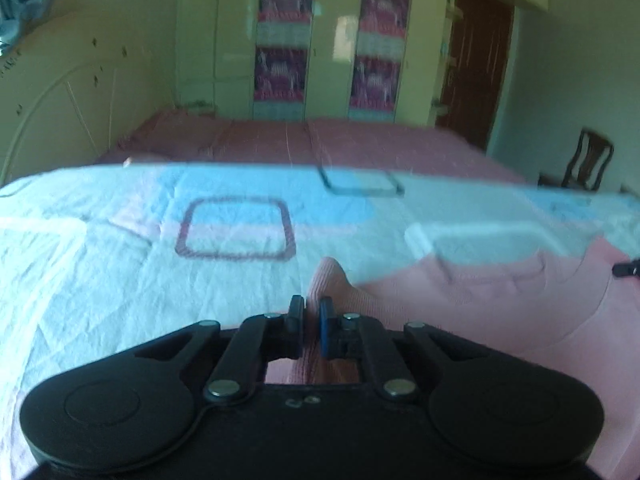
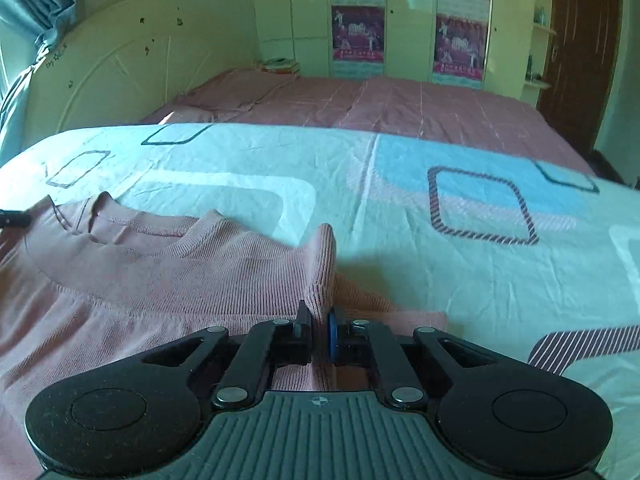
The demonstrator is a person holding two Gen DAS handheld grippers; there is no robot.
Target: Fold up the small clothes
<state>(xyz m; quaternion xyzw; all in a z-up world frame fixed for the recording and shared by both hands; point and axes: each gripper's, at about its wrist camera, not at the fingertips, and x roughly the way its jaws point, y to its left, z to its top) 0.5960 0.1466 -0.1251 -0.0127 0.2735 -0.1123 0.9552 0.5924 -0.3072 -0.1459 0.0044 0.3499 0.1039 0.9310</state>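
Flat on a patterned sheet [image 2: 440, 280], a pink knit top [image 2: 140, 292] is spread out, its ribbed neckline seen toward ten o'clock in the right wrist view and its body running down to the lower left edge. A pinched ridge of the pink fabric is raised at the centre of that view, just above the right gripper [image 2: 320, 328], whose jaws are drawn nearly together and are clamped on this fold; the black finger [image 2: 304, 324] and the blue-padded finger are pressed against the cloth from either side. The right gripper is held low and nearly level, pointed toward twelve o'clock across the sheet. In the left wrist view, which is blurred, the same top [image 1: 500, 312] is seen from the other edge, filling the area from three to five o'clock. A small peak of pink fabric is gripped between the narrowly closed jaws of the left gripper [image 1: 310, 316], which is likewise held low and aimed at twelve o'clock. A dark tip of the opposite gripper is glimpsed at three o'clock in the left view and at nine o'clock in the right view. Beyond the sheet, at twelve o'clock, a bed with a dusky pink cover [image 2: 400, 108] is seen, backed by pale wardrobes [image 2: 408, 16] carrying posters.
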